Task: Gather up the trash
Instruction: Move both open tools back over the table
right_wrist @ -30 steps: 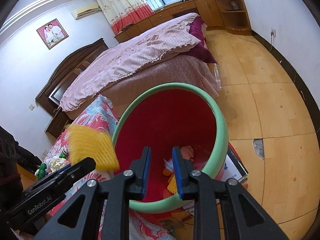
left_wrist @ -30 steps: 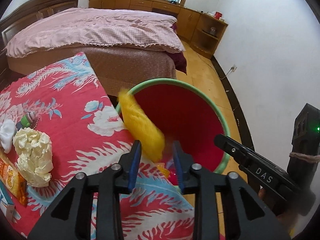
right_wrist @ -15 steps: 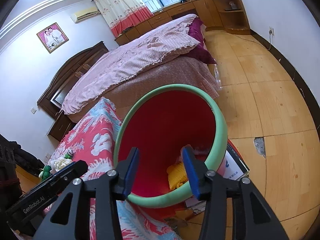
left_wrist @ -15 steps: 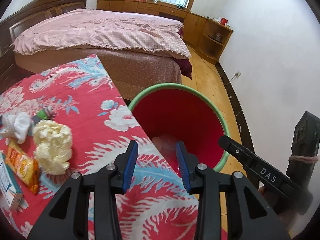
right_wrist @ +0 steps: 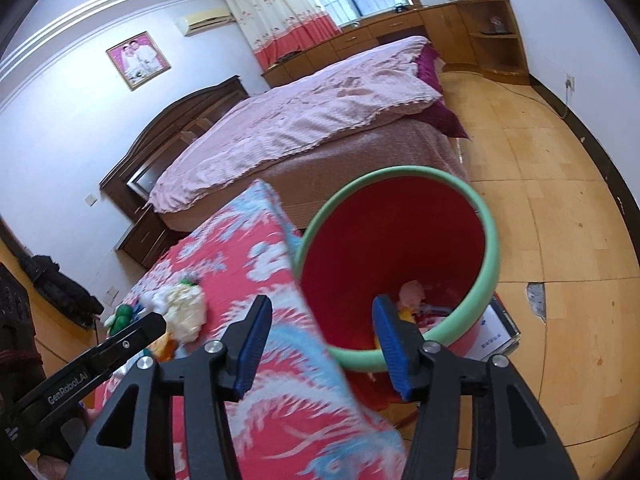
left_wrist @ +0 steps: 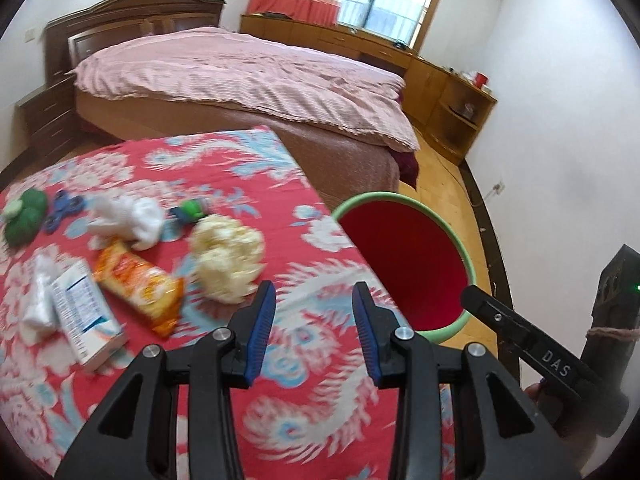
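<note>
My left gripper (left_wrist: pixel 314 328) hangs open and empty over the red floral tablecloth (left_wrist: pixel 280 380). Just beyond its pads lies a crumpled cream paper ball (left_wrist: pixel 226 258). Left of that are an orange snack wrapper (left_wrist: pixel 138 282), a white box (left_wrist: pixel 86 316) and a white tissue (left_wrist: pixel 128 220). The red bin with a green rim (left_wrist: pixel 466 256) stands off the table's right edge. My right gripper (right_wrist: pixel 320 340) is over the table corner beside the bin (right_wrist: pixel 494 248). Its jaws are opening with nothing between them. Pink and yellow trash (right_wrist: pixel 412 294) lies in the bin.
A green toy (left_wrist: pixel 24 216), a blue spinner (left_wrist: pixel 60 208) and a small green-blue item (left_wrist: pixel 190 210) sit at the table's far side. A pink-covered bed (left_wrist: pixel 240 76) stands behind it. Wooden floor (right_wrist: pixel 560 208) spreads right of the bin, and papers (right_wrist: pixel 496 332) lie under it.
A yellow mesh piece dropped past the left gripper into the bin. Both grippers drew back and up, and the left swung left over the table's trash. The right jaws spread apart.
</note>
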A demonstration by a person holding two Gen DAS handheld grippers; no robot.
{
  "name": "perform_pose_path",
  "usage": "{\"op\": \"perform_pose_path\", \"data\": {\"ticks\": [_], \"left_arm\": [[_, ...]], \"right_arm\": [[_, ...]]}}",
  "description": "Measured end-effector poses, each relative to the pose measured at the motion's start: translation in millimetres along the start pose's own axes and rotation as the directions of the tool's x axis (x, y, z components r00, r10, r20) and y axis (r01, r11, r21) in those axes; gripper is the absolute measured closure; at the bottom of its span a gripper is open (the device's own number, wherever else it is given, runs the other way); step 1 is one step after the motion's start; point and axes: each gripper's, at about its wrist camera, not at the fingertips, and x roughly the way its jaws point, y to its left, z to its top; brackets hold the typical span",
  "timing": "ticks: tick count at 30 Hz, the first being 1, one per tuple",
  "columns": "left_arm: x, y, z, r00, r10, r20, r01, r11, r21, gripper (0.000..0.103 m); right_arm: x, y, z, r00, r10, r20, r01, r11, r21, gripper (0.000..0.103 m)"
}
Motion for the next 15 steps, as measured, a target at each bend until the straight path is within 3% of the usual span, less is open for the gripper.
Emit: {"op": "perform_pose_path", "data": {"ticks": [15], "left_arm": [[-70,72,-23,0.987,0.13,0.09,-0.116,0.982,-0.15,0.063]], "right_arm": [[-9,92,-40,0.99,0.122,-0.063,-0.131,0.98,-0.152,0.043]]}}
